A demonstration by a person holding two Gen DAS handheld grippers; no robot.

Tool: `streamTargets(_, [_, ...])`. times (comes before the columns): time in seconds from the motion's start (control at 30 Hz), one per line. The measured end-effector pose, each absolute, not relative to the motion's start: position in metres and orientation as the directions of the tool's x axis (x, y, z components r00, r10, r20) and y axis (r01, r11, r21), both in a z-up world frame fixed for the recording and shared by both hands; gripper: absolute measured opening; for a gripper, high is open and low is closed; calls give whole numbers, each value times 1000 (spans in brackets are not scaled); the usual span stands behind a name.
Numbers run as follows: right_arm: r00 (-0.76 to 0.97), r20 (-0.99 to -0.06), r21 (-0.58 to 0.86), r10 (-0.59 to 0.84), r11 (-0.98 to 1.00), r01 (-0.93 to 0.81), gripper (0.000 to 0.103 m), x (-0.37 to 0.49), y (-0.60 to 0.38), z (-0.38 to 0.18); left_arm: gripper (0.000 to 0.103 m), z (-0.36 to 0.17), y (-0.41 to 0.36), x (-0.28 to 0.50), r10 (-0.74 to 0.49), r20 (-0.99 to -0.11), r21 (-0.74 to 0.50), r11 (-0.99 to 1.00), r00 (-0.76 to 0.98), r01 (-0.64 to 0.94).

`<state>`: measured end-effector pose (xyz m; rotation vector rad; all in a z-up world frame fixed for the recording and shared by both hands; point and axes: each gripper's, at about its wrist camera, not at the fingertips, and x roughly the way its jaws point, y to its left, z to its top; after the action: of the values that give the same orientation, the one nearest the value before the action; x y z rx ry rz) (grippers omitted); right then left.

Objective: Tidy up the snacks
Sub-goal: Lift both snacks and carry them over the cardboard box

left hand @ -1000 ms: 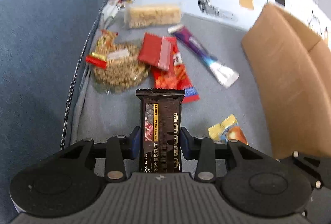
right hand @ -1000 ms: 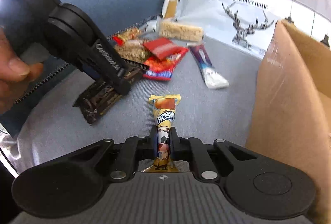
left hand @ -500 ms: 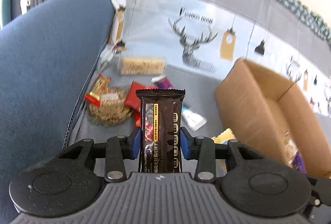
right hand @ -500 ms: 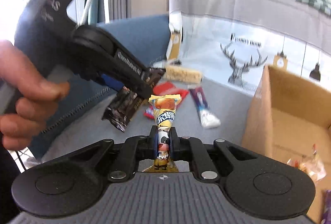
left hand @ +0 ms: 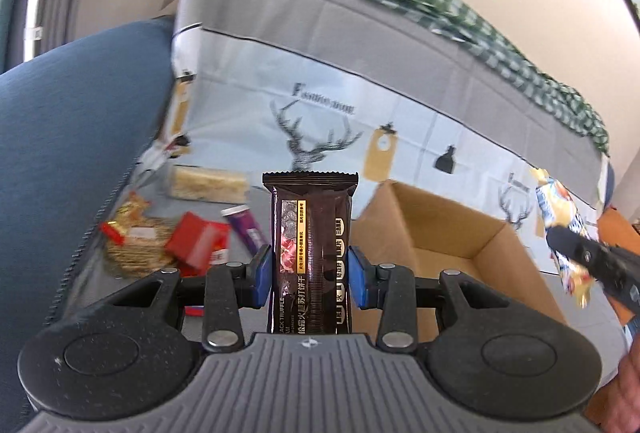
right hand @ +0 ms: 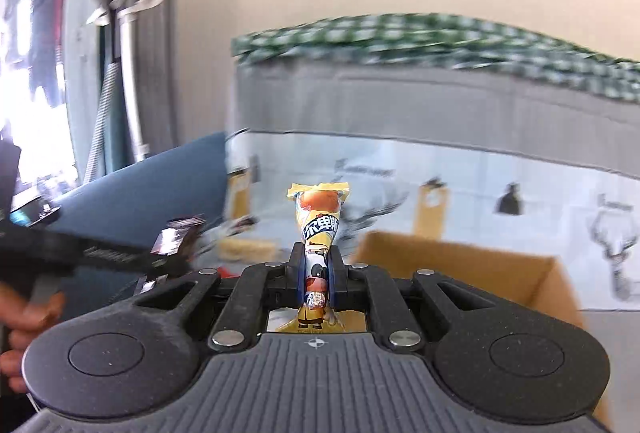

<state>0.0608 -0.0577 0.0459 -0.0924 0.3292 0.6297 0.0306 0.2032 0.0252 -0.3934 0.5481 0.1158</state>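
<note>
Left wrist view: the left gripper [left hand: 310, 270] is clamped on a dark brown biscuit packet [left hand: 311, 253], which is held upright between the blue pads [left hand: 262, 270] and is pressed on both long sides. Behind it, an open cardboard box [left hand: 448, 233] is seen on the grey seat cover [left hand: 400, 121] printed with deer heads. To the left of the packet, a loose group of snacks is left on the seat: a clear bag of granola [left hand: 132, 249], a red packet [left hand: 196, 239], a purple tube-shaped wrapper [left hand: 246, 229] and a pale rice-cake bar [left hand: 208, 185] nearer the backrest. A blue cushion [left hand: 72, 137] is seen along the left edge. At the right edge, the right gripper [left hand: 576, 253] is seen with a yellow snack packet [left hand: 560, 209] held above the far side of the box.

Right wrist view: the right gripper [right hand: 318, 275] is closed tightly on the narrow waist of the yellow snack packet [right hand: 320, 217], whose sealed top is pointed upward. The cardboard box [right hand: 472, 265] is seen just behind and to the right. At the left, the left gripper [right hand: 160, 261] with the brown packet [right hand: 176, 237] is seen, blurred, held by a hand [right hand: 24, 317].
</note>
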Motion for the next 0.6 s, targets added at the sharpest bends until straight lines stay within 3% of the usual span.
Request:
streamTargets(0.27, [830, -365, 66, 423, 900, -430, 11, 97, -128, 24, 43, 26, 158, 49, -55, -480, -343, 931, 875, -129])
streamTargets(0.6, [864, -379, -16, 331, 931, -364, 11, 100, -162, 7, 43, 22, 100, 70, -157, -453, -310, 951, 878, 10])
